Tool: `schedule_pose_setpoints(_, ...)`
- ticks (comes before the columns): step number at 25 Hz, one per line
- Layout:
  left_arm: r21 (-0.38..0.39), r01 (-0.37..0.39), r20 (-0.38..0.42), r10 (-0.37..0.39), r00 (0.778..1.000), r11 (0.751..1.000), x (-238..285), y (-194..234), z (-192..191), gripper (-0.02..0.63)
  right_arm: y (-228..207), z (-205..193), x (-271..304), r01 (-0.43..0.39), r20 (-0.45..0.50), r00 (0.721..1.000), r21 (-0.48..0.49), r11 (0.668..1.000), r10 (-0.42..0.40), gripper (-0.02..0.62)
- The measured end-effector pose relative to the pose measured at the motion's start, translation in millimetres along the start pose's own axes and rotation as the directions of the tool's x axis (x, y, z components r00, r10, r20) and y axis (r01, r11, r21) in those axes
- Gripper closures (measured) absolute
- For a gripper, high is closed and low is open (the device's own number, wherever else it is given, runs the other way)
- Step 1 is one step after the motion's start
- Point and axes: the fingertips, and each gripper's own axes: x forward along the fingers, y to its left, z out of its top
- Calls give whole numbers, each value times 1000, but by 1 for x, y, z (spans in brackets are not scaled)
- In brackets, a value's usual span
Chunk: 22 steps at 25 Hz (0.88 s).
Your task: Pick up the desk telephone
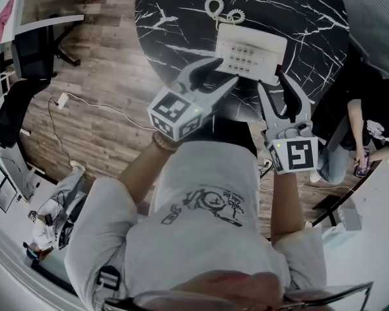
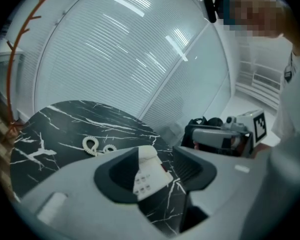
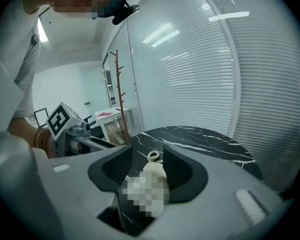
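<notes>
Showed a round table (image 1: 181, 18) topped in black marble with white veins, standing on a wood-plank floor (image 1: 97, 76). Carried a cream desk telephone (image 1: 251, 52), keypad up, near the edge closest to the camera wearer. Held a coiled cord (image 1: 219, 10) in loose loops on the marble, just beyond the telephone's far edge.
</notes>
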Motion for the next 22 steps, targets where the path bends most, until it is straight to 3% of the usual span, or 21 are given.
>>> schedule_pose_setpoints(8,-64,-57,-72,52,996,996,27,43,-53,343,-29,-61,25,17,-94,995,26,1000,-15,363)
schedule_pose_setpoints(15,-146,-74,-145,53,988,987,50,74,-92,238,-58,-108,39,55,-156,987,54,997,-46,290)
schedule_pose_setpoints(22,-184,-104,-185,70,980,977,70,97,-118,198,-76,-154,52,62,-211,977,103,993,-39,261)
